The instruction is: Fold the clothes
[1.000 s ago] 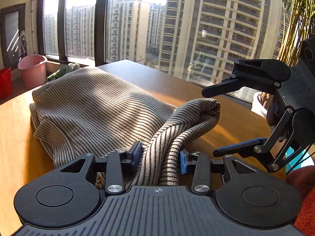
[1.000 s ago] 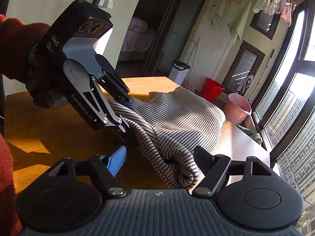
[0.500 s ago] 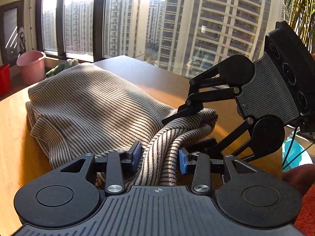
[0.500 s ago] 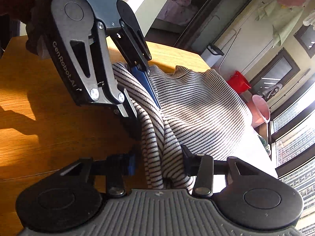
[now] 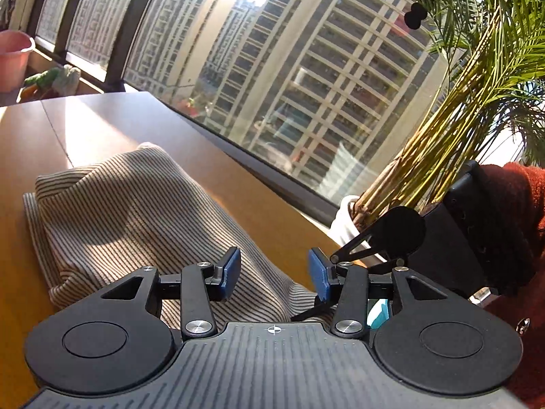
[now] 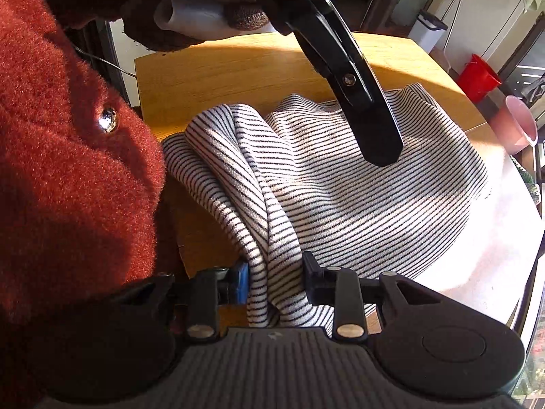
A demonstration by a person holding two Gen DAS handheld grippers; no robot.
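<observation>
Fingers of the right gripper (image 6: 274, 281) are closing on a bunched fold of the striped garment (image 6: 357, 184), and the cloth fills the gap between the blue pad on one side and the black finger on the other, pressed by both. This gripper points steeply down at the wooden table (image 6: 245, 68), close against the person's rust-red fuzzy sweater (image 6: 68, 156), which fills that side of the right wrist view. From the pinched fold the garment spreads out across the tabletop in a loose heap, sunlit in patches.

The left gripper (image 5: 274, 277) has its 2 blue-padded fingers apart and opening; the garment lies below and beyond them, not gripped by either pad. It tilts moderately downward, raised above the cloth; in the right wrist view one black finger (image 6: 378, 136) of it hangs over the middle of the heap. Beyond the table's far edge stand a potted palm (image 5: 460, 109) and a large window (image 5: 272, 68).
</observation>
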